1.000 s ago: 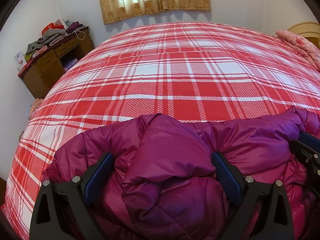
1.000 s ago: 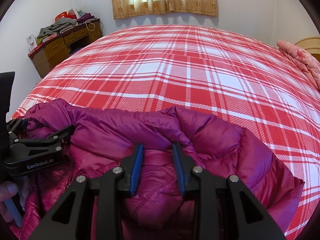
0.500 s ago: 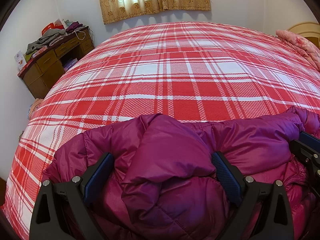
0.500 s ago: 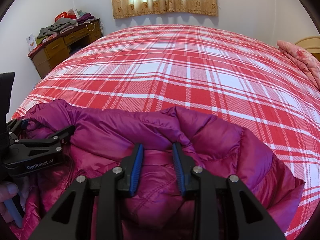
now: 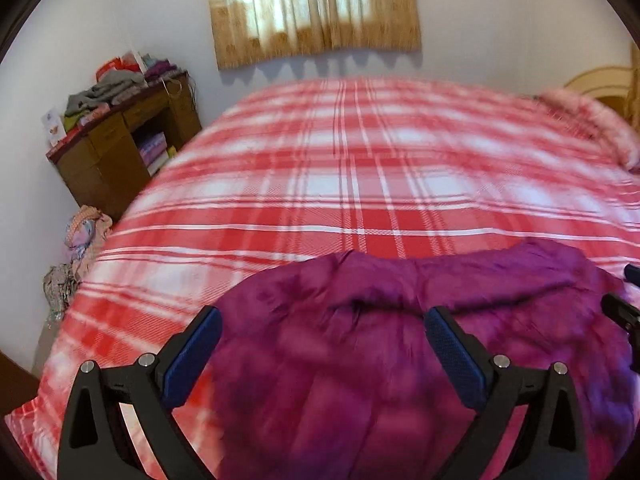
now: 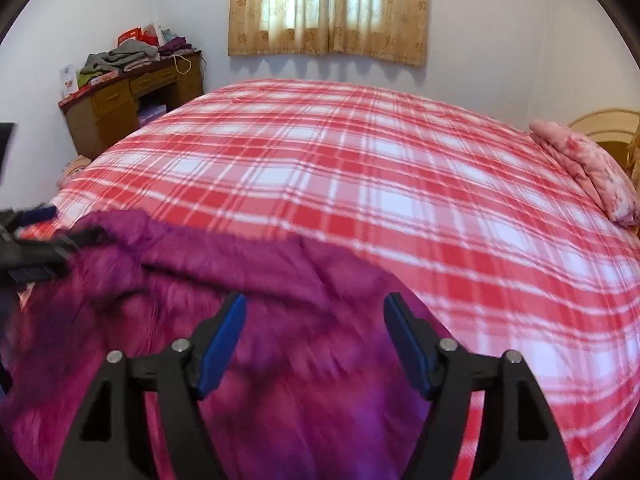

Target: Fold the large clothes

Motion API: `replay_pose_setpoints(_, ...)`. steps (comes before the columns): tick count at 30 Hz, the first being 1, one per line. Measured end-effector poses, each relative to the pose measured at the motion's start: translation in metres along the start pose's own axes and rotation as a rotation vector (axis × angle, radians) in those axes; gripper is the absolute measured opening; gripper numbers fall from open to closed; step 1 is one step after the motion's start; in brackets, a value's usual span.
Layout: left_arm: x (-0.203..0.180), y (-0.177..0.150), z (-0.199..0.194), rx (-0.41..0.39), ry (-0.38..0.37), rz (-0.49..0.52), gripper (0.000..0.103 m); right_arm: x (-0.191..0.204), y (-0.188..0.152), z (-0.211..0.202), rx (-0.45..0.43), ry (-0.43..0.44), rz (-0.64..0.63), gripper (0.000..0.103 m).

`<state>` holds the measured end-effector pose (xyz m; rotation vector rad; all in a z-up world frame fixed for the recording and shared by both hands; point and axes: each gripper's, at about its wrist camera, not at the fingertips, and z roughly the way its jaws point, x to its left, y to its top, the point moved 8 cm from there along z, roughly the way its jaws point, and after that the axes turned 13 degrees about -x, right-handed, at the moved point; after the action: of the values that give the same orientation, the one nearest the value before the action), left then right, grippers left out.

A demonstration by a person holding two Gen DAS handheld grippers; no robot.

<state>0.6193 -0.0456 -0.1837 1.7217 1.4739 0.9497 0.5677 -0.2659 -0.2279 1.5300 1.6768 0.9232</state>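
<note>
A magenta puffer jacket (image 5: 360, 352) lies folded at the near edge of the red-and-white plaid bed (image 5: 360, 184). In the left wrist view my left gripper (image 5: 320, 332) hovers above the jacket, jaws wide open, pads clear of the fabric. In the right wrist view the jacket (image 6: 200, 340) sits below my right gripper (image 6: 314, 320); its jaws are opening and no fabric is pinched between the blue pads. The left gripper (image 6: 36, 248) shows blurred at the left edge there. The right gripper's tip (image 5: 624, 312) peeks in at the right edge of the left wrist view.
A wooden desk (image 6: 128, 104) piled with clothes stands by the far left wall. A pink pillow (image 6: 588, 168) lies at the bed's right end near a headboard (image 6: 600, 128). Curtains (image 6: 328, 8) hang on the far wall. Bundles of cloth (image 5: 80, 240) sit on the floor at left.
The right gripper let go of the jacket fold and opened. Both grippers rose and pulled back from the jacket, which now lies flatter on the bed.
</note>
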Motion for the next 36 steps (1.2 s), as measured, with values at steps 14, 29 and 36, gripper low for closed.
replay_pose_setpoints(14, 0.079, -0.158, -0.235, -0.005, 0.014, 0.005, 0.102, -0.035, -0.155, -0.217, 0.087, 0.088, 0.181, 0.081)
replay_pose_setpoints(29, 0.086, -0.262, -0.31, 0.063, -0.017, -0.017, 0.102, -0.018, -0.272, -0.321, 0.203, 0.056, 0.254, 0.083)
replay_pose_setpoints(36, 0.083, -0.286, -0.302, 0.106, -0.026, -0.033, 0.102, -0.016, -0.273, -0.334, 0.172, 0.059, 0.258, 0.083)
